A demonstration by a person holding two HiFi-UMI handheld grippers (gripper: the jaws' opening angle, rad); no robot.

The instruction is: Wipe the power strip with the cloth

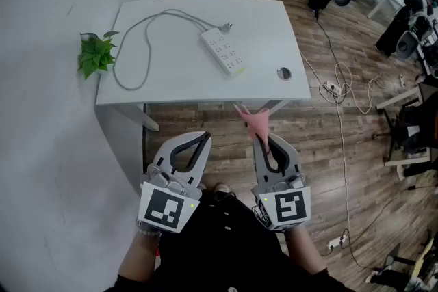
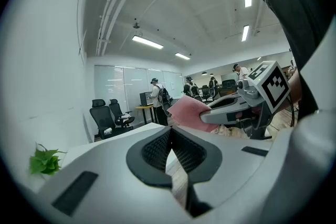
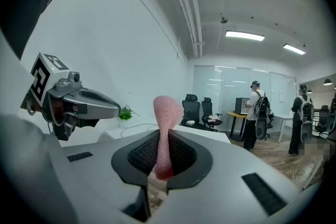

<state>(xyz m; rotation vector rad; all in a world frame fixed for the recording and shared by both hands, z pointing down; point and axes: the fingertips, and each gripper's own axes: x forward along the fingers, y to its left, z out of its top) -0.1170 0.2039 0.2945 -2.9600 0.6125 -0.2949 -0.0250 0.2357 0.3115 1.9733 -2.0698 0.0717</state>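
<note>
White rectangular plastic power strip [image 1: 224, 50] lay flat on the white table [image 1: 274, 31], right of middle, with its grey cable [image 1: 148, 51] looping off left. Pink knit cloth [image 3: 165, 128] was pinched in my right gripper [image 1: 262, 140], sticking out past the tips, short of the table's near edge. My left gripper [image 2: 169, 131] was pressed together on nothing, alongside.

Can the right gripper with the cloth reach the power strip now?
Probably yes: nothing stands on the table between the right gripper, shut on the cloth, and the power strip.
</note>
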